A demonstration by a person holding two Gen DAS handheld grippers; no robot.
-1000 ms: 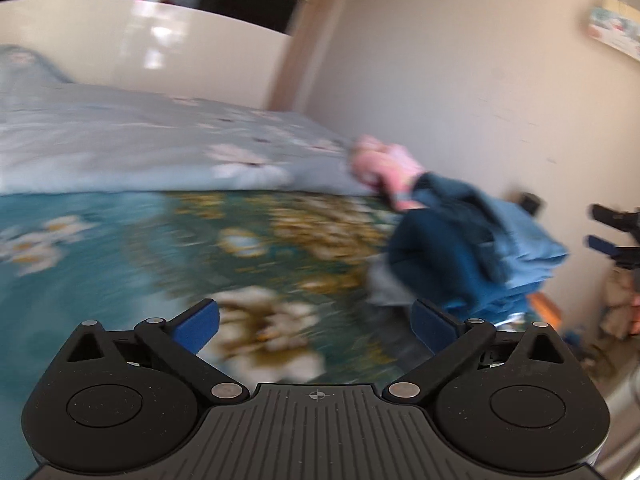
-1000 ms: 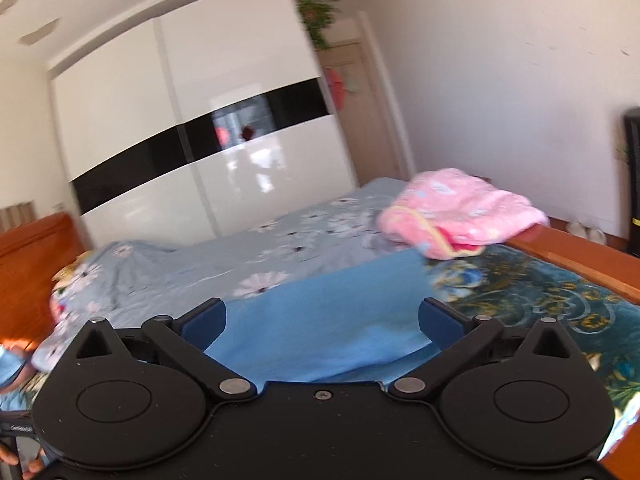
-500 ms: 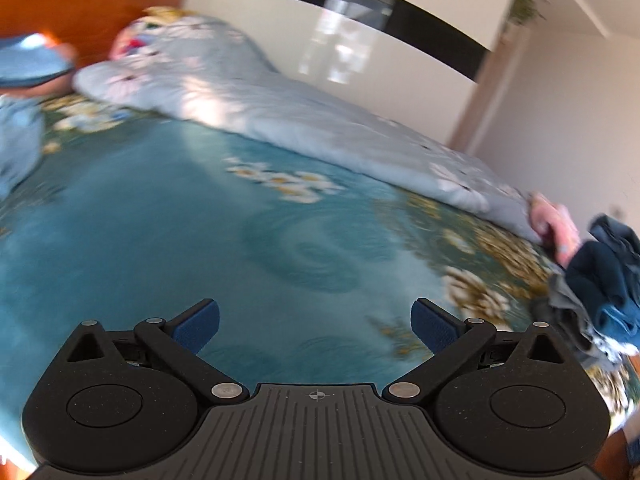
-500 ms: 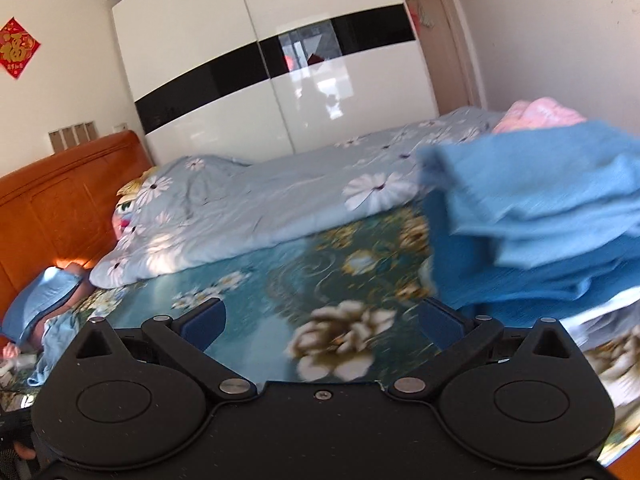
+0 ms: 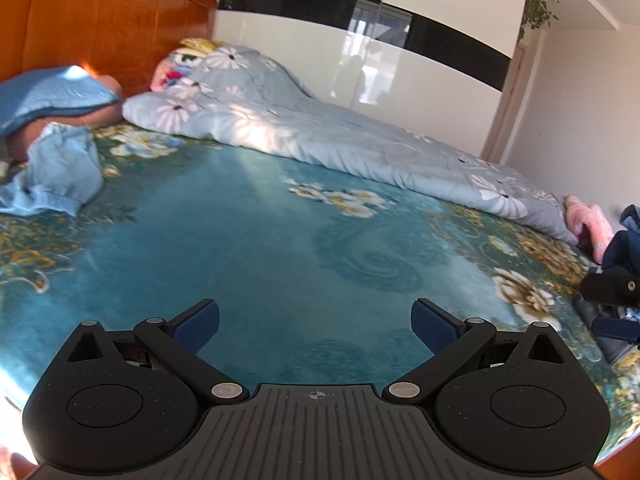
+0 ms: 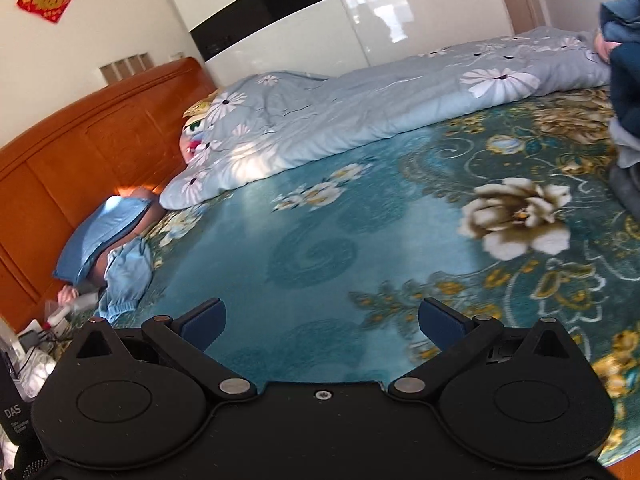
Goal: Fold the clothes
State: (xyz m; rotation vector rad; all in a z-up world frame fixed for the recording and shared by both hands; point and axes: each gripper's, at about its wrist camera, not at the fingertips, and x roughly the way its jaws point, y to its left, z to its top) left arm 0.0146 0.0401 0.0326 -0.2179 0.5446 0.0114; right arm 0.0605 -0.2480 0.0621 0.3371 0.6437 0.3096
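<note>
A crumpled light blue garment lies near the head of the bed, far to the left; the right wrist view shows the same garment at its lower left. A stack of folded dark and light blue clothes sits at the right edge of the bed, seen as a stack of clothes at the right of the right wrist view. My left gripper is open over the teal floral bedspread with nothing between its fingers. My right gripper is open too, and part of it shows at the left view's right edge.
A grey-blue flowered duvet lies bunched along the far side of the bed. A blue pillow leans on the orange wooden headboard. A pink cloth lies beside the stack. A white wardrobe stands behind.
Both grippers have swung left, away from the folded stack, which was close in front and now sits at the right edges. The crumpled light blue garment has come into view.
</note>
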